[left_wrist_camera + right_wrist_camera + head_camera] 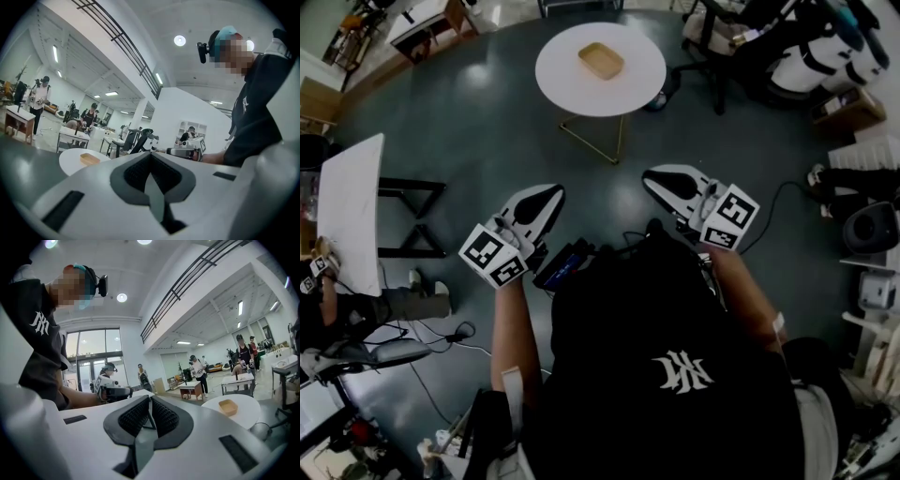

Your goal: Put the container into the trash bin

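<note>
Bare floor (487, 131) from left gripper (551, 194) & right gripper (653, 178) to round table (572, 89); white desk (352, 216) left.

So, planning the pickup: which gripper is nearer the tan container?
Right gripper, slightly: the container lies ahead to its left. The left gripper sits further back, container ahead to its right.

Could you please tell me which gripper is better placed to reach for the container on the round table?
Right, marginally: the right gripper sits slightly nearer the tan container on the round table than the left gripper. Both are shut, empty.
</note>
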{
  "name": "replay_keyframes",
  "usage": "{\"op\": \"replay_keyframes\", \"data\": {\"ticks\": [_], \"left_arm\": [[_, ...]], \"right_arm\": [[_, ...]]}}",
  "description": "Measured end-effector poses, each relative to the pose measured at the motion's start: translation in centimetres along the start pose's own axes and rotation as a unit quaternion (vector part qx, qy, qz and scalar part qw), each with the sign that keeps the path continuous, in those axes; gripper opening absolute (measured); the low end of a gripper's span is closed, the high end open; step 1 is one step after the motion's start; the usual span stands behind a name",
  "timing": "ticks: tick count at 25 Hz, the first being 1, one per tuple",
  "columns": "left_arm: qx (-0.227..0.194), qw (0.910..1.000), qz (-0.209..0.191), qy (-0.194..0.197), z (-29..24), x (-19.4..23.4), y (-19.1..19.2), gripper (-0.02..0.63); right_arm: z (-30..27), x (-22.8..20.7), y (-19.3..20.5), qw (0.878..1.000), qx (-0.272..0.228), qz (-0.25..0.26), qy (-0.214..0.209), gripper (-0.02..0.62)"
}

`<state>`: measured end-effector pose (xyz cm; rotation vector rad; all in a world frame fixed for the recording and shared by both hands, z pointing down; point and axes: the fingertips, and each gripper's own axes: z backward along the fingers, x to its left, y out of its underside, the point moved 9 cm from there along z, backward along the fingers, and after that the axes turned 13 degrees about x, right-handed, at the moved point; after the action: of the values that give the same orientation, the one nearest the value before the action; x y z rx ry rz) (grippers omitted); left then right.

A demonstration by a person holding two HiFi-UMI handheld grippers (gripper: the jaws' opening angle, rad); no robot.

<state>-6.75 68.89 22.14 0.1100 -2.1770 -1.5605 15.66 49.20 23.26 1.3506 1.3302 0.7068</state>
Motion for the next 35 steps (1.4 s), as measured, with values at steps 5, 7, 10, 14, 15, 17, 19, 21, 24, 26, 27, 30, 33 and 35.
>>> {"op": "replay_keyframes", "data": {"ticks": [5,7,10,14,15,17,19,21,24,26,27,30,33,35], "left_arm": [[0.006,1.0,-0.001,0.005,-0.9,0.2,-0.2,0.003],[0.008,0.9999,-0.002,0.008,-1.1,0.3,-0.1,0.003],[0.007,0.9999,0.0,0.012,-1.5,0.3,-0.2,0.003],[0.008,0.9999,0.002,0.014,-1.7,0.5,-0.3,0.003],[0.007,0.9999,0.002,0.014,-1.7,0.6,-0.3,0.003],[0.007,0.9999,0.004,0.014,-1.7,0.7,-0.2,0.003],[0.007,0.9999,0.005,0.013,-1.7,0.9,-0.1,0.003],[0.006,0.9999,0.006,0.013,-1.8,0.9,-0.1,0.003],[0.007,0.9999,0.006,0.014,-1.8,0.9,-0.2,0.003],[0.008,0.9999,0.007,0.014,-1.8,1.1,-0.3,0.003],[0.009,0.9998,0.007,0.013,-1.7,1.2,-0.3,0.003],[0.012,0.9998,0.009,0.014,-1.9,1.4,-0.3,0.003],[0.017,0.9997,0.009,0.016,-2.3,1.5,-0.5,0.003],[0.021,0.9996,0.009,0.017,-2.7,1.6,-0.7,0.003]], "right_arm": [[0.6,-0.5,0.1,1.0,-0.003,-0.005,0.007,0.046],[0.7,-0.6,0.2,1.0,-0.004,-0.007,0.009,0.046],[0.8,-0.8,0.4,1.0,-0.004,-0.011,0.011,0.046],[1.1,-1.3,0.4,1.0,-0.008,-0.017,0.017,0.046],[1.1,-1.4,0.4,1.0,-0.009,-0.018,0.018,0.046],[1.1,-1.5,0.5,1.0,-0.009,-0.02,0.02,0.046],[1.0,-1.6,0.6,1.0,-0.009,-0.022,0.021,0.046],[1.1,-1.7,0.7,0.999,-0.008,-0.023,0.021,0.046],[1.0,-1.9,0.6,0.999,-0.007,-0.024,0.02,0.046],[0.9,-2.1,0.5,1.0,-0.007,-0.024,0.019,0.046],[0.9,-2.1,0.4,0.999,-0.007,-0.024,0.02,0.046],[1.0,-2.4,0.3,0.999,-0.007,-0.025,0.021,0.046],[1.1,-2.7,0.4,0.999,-0.003,-0.027,0.021,0.046],[1.3,-3.1,0.5,0.999,-0.002,-0.028,0.02,0.046]]}}
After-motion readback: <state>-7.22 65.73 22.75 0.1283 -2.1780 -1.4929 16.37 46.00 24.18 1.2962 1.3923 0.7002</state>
